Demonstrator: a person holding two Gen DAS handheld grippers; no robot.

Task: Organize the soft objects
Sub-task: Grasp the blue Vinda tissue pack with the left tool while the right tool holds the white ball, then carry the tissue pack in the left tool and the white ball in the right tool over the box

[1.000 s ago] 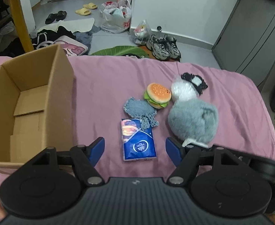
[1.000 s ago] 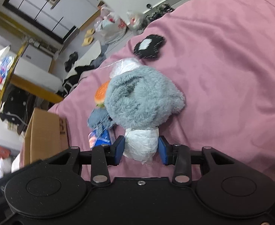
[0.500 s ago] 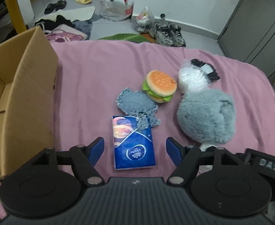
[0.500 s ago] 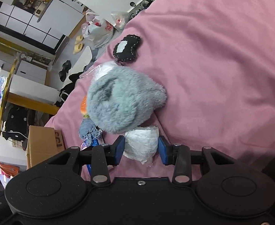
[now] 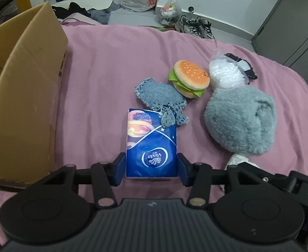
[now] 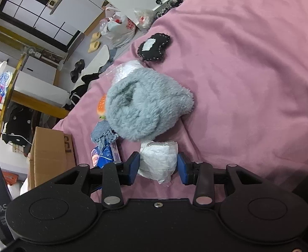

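Two tongs are down on a pink bed (image 5: 103, 67). The left tongs (image 5: 151, 169) have just been closing, and now the blue pads sit against both long sides of a blue tissue pack (image 5: 152, 145), holding its near end. The pack lies flat. Its long way runs straight away from the tongs, toward the far edge of the bed.

A bit of denim cloth (image 5: 160, 98) lies over the pack's far corner. Just past it is a toy burger (image 5: 188, 78), touching the cloth. A big grey fluffy thing (image 5: 241, 122) sits to the right, with a clear bag of white stuffing (image 5: 225, 73) behind it and a small black patch (image 5: 245, 66) past that.

The right tongs (image 6: 158, 166) are narrow and squeeze a white wrapped bundle (image 6: 158, 161) (crinkly plastic around it). The bundle stands up between the pads and touches the grey fluffy thing.

A cardboard box (image 5: 26, 88) stands on the bed at the left, open at the top, well apart from the pack.
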